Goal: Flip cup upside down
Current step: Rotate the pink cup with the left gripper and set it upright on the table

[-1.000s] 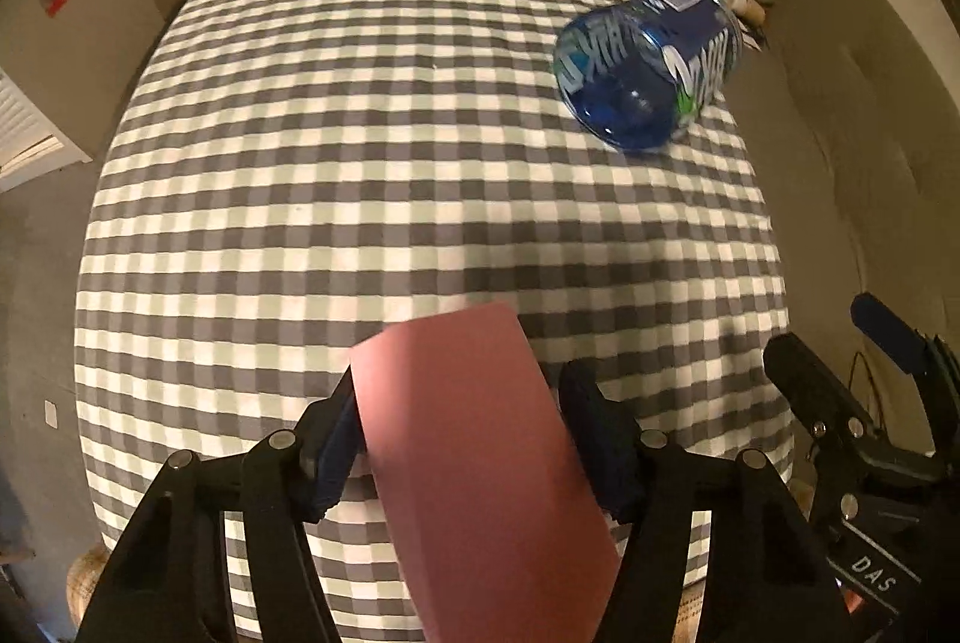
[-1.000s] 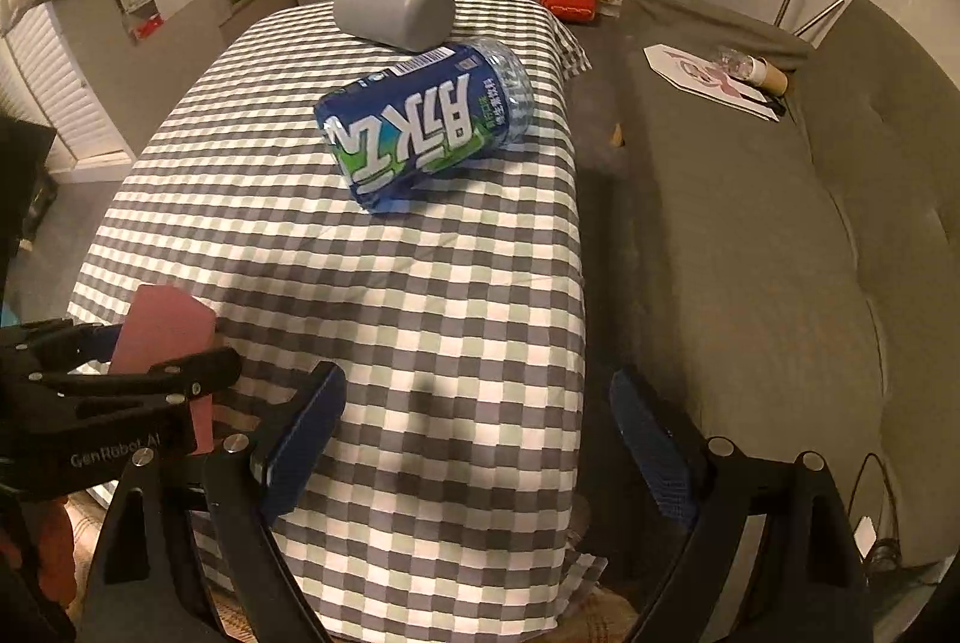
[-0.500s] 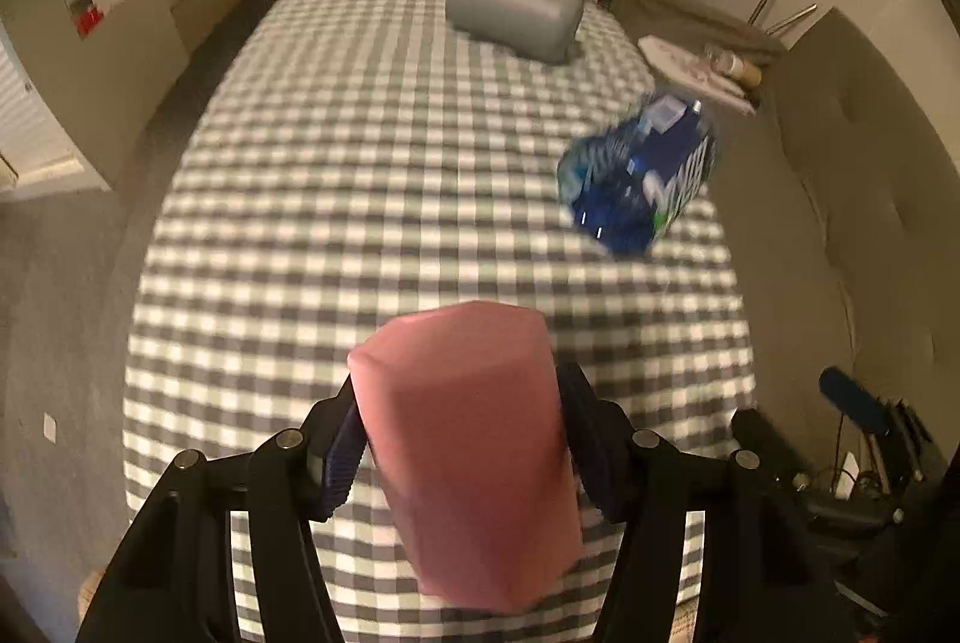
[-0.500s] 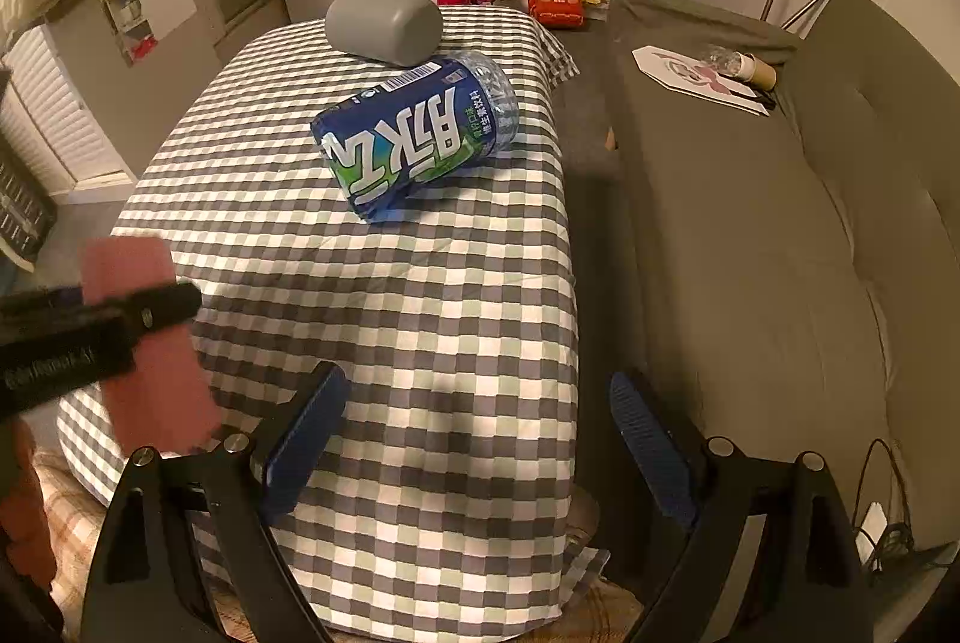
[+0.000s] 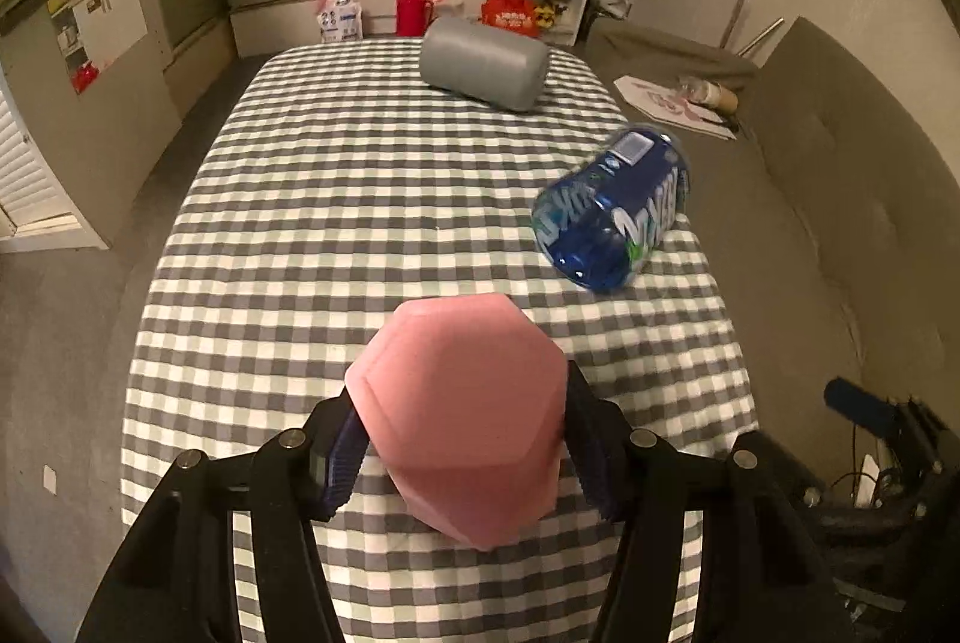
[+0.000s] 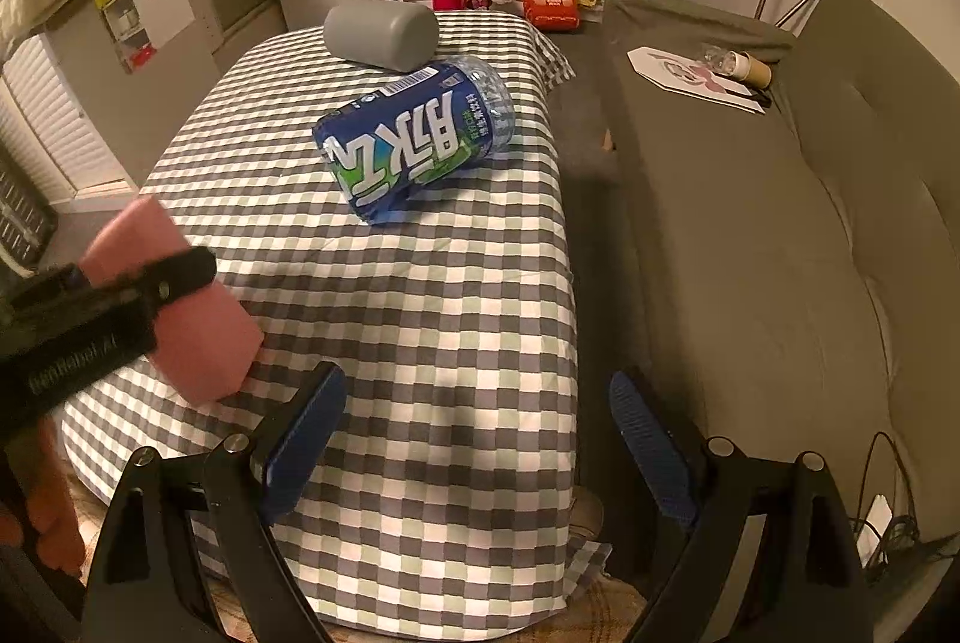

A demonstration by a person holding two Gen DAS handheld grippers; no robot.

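Observation:
A pink faceted cup [image 5: 465, 415] is clamped between the blue pads of my left gripper [image 5: 462, 448], held above the near end of the checked table [image 5: 336, 199]. Its closed flat base faces the camera; the mouth is hidden. In the right wrist view the cup [image 6: 192, 331] shows tilted at the left, with the left gripper's finger across it. My right gripper [image 6: 477, 439] is open and empty over the table's near right corner.
A blue labelled bottle [image 5: 612, 211] lies on its side near the table's right edge; it also shows in the right wrist view [image 6: 414, 139]. A grey cylinder [image 5: 483, 61] lies at the far end. A grey sofa [image 6: 780, 235] runs along the right.
My left gripper has rotated the cup, so its side no longer faces the camera and its flat base does. The cup rose in the right wrist view. My right gripper stayed open.

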